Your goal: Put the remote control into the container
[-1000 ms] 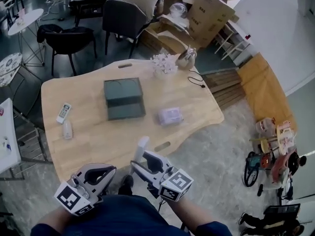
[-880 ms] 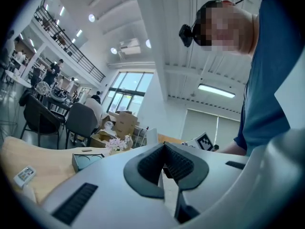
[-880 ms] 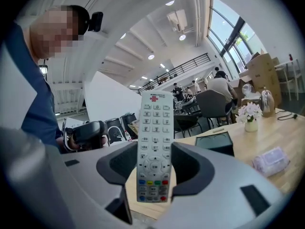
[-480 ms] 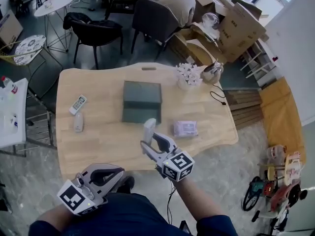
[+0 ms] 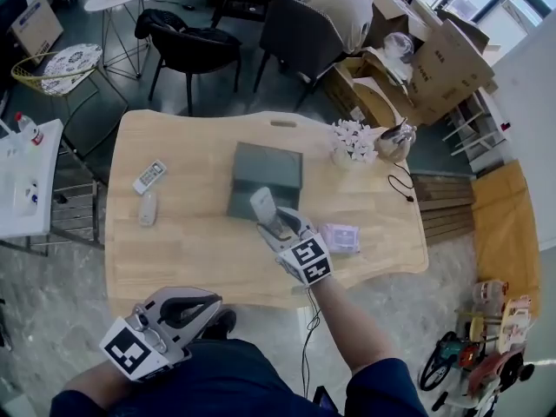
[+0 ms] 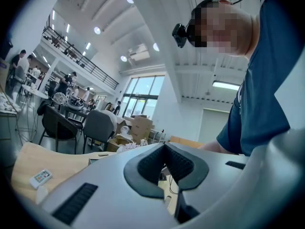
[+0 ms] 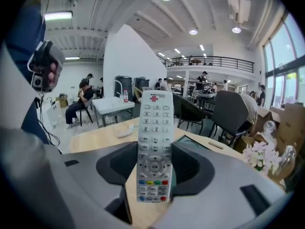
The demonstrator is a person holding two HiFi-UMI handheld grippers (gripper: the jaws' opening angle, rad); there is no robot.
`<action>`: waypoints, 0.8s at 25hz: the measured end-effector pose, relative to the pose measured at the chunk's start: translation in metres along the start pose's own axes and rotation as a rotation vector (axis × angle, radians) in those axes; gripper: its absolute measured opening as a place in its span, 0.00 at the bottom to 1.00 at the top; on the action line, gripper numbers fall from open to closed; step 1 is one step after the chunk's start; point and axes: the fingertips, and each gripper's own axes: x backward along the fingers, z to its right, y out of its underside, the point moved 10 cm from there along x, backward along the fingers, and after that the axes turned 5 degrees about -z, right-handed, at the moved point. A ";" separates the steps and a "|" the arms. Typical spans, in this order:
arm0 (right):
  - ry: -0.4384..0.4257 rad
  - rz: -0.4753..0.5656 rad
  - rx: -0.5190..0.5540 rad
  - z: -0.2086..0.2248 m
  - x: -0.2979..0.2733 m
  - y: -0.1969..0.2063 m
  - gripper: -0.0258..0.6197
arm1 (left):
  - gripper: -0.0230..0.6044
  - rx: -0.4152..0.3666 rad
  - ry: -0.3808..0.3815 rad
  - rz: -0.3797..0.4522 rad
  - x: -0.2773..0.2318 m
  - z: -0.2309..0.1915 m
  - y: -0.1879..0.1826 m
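A long white remote control (image 5: 262,203) stands clamped upright in my right gripper (image 5: 280,227), which is shut on its lower half. In the right gripper view the remote (image 7: 155,123) faces the camera, buttons showing. The gripper hovers over the near edge of the dark green container (image 5: 268,174), an open flat box in the middle of the wooden table (image 5: 191,250); part of the container (image 7: 193,143) shows just behind the remote. My left gripper (image 5: 198,304) hangs low by my body, off the table's front edge. Its jaws are shut on nothing (image 6: 165,149).
Two small white remotes (image 5: 149,176) (image 5: 148,208) lie at the table's left. A pale tissue pack (image 5: 340,237) sits right of my right gripper. White flowers (image 5: 352,141) and a cable stand at the back right. Chairs (image 5: 300,33) and boxes line the far side.
My right gripper has carried the remote forward from off the table's front edge to over the container's near side. The left gripper has stayed low and shut.
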 end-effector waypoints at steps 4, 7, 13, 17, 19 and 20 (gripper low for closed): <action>-0.001 -0.091 0.131 0.021 -0.039 0.008 0.39 | 0.18 0.001 -0.019 -0.007 -0.004 -0.005 0.004; -0.001 -0.178 0.233 0.036 -0.067 0.016 0.39 | 0.18 0.004 -0.032 -0.023 -0.005 -0.008 0.008; -0.028 -0.353 0.354 0.055 -0.121 0.046 0.39 | 0.18 0.035 -0.074 -0.041 0.000 -0.016 0.014; -0.051 -0.436 0.388 0.064 -0.146 0.067 0.39 | 0.18 0.049 -0.091 -0.062 0.002 -0.024 0.019; -0.061 -0.481 0.409 0.069 -0.157 0.076 0.39 | 0.18 0.051 -0.097 -0.063 0.001 -0.028 0.022; -0.065 -0.503 0.415 0.071 -0.162 0.080 0.39 | 0.18 0.052 -0.099 -0.064 0.001 -0.029 0.023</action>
